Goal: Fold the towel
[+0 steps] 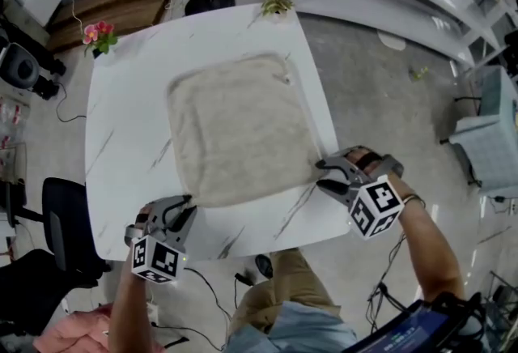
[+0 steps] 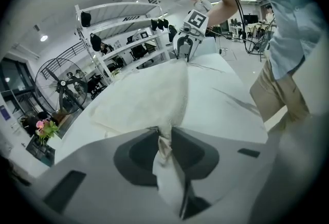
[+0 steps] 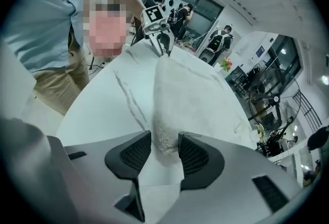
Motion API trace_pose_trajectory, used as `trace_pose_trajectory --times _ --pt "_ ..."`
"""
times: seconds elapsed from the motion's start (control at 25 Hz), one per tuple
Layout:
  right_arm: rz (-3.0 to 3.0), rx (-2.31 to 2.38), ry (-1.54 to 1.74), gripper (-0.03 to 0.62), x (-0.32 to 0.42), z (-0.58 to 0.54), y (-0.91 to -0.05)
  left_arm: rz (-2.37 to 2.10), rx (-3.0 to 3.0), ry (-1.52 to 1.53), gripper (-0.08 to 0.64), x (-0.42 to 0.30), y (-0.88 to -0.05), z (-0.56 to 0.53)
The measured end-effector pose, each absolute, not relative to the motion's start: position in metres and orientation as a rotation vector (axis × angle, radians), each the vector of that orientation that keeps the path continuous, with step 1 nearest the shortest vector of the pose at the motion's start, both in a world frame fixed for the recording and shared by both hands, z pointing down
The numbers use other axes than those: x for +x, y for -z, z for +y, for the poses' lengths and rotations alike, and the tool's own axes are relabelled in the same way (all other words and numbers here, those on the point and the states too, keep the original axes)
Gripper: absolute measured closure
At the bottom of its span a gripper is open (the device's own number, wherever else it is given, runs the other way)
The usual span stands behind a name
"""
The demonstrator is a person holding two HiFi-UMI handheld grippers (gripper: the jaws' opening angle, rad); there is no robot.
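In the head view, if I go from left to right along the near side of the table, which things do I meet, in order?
black office chair → left gripper → towel → right gripper → pale blue-grey box on the floor

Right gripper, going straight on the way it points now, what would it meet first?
The towel: its near corner lies between the open jaws of the right gripper, with the white table just beneath, as far as depth shows.
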State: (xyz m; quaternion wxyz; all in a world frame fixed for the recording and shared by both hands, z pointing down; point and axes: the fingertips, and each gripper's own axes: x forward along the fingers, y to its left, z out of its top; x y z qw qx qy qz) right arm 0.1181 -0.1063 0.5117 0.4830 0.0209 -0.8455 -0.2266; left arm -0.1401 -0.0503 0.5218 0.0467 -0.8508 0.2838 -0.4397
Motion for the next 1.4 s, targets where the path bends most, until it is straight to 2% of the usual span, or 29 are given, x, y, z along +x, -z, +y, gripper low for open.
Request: trace_pose_trajectory --times 0.16,0.28,0.36,0.44,0.96,1.4 --pt "-2.077 0.067 0.540 0.419 0.120 -0.109 -0.511 0.851 -2.602 1.335 0.499 -0.136 -0.521 -0.053" --pt "-2.098 0.071 0.500 0.451 0.116 -0.111 -0.513 0.859 -2.621 1.324 0.502 -0.135 -0.521 -0.055" --pt "-2.117 0.072 0.455 0.485 0.115 -0.113 -0.516 0.864 -2.633 1.316 0.505 -0.135 -0.521 -0.057" --pt "-2.144 0.108 0.417 0.551 0.115 -0.117 -0.516 0.869 -2.643 1.311 0.509 -0.136 -0.521 -0.057" --pt "-2.140 0.173 0.377 0.561 0.130 -0.064 -0.490 0.958 -2.759 1.255 0.522 -0.126 -0.496 0.001" --pt "-2.146 0.095 0.290 0.561 0.151 0.005 -0.427 0.925 -2.892 1.206 0.522 -0.109 -0.444 0.067"
